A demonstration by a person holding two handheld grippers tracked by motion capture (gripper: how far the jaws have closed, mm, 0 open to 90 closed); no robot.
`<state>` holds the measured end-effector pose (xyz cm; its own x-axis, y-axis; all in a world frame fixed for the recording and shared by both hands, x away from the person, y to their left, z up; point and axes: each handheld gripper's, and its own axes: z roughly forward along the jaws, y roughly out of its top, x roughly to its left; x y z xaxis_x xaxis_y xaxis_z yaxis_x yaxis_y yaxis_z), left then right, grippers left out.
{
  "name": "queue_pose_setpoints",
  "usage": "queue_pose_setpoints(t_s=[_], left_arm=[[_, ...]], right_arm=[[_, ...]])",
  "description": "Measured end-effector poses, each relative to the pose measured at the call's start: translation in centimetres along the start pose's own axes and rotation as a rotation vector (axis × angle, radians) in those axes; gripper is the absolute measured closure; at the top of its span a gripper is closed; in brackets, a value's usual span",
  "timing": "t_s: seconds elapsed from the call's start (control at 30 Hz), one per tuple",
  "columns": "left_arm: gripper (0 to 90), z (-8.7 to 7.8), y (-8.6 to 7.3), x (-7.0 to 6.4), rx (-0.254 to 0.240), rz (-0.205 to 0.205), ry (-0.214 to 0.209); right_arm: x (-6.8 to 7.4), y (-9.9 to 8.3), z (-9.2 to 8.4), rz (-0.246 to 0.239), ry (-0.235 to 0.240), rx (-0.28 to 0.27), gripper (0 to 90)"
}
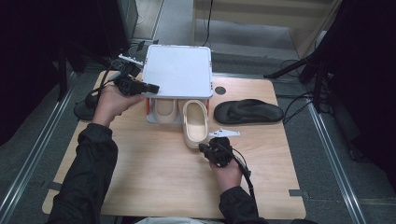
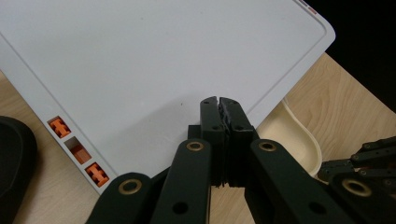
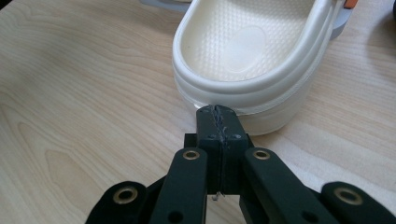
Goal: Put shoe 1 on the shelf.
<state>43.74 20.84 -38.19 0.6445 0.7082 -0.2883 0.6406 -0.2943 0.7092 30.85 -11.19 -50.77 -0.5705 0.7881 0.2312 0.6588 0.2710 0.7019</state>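
A cream clog (image 1: 194, 124) (image 3: 252, 56) lies on the wooden table (image 1: 154, 163), its toe under a low white rack (image 1: 178, 71) (image 2: 140, 70) and its heel sticking out toward me. A second cream clog (image 1: 165, 110) sits beside it under the rack. My right gripper (image 1: 203, 148) (image 3: 217, 110) is shut, its tips against the heel rim of the sticking-out clog. My left gripper (image 1: 155, 87) (image 2: 218, 101) is shut and empty, its tips at the rack's left front corner, over the white top.
A black flip-flop (image 1: 249, 111) lies to the right of the rack. Orange clips (image 2: 77, 151) show along the rack's edge. A round cable hole (image 1: 220, 90) is in the table behind the flip-flop. Dark stands and cables surround the table.
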Motion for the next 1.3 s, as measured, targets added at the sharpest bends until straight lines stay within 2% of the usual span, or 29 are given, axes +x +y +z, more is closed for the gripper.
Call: queue_pose_setpoints(t_s=[0.4, 0.87, 1.0, 1.17, 1.3], left_arm=[[89.5, 0.0, 0.0, 0.0, 0.0, -0.001, 0.0], [89.3, 0.0, 0.0, 0.1, 0.0, -0.004, -0.005], [89.3, 0.0, 0.0, 0.1, 0.001, -0.004, -0.005], [88.7, 0.0, 0.0, 0.1, -0.002, -0.011, -0.007], [88.4, 0.0, 0.0, 0.1, -0.003, -0.011, -0.009]], right_arm=[[-0.1, 2.1, 1.9, -0.033, -0.006, 0.018, 90.0], [-0.8, 5.9, 5.1, -0.008, -0.021, 0.026, 90.0], [-0.9, 6.5, 5.7, 0.001, -0.024, 0.022, 90.0], [-0.8, 7.3, 6.9, -0.004, -0.053, 0.014, 90.0], [-0.7, 7.5, 7.3, 0.004, -0.048, 0.006, 90.0]])
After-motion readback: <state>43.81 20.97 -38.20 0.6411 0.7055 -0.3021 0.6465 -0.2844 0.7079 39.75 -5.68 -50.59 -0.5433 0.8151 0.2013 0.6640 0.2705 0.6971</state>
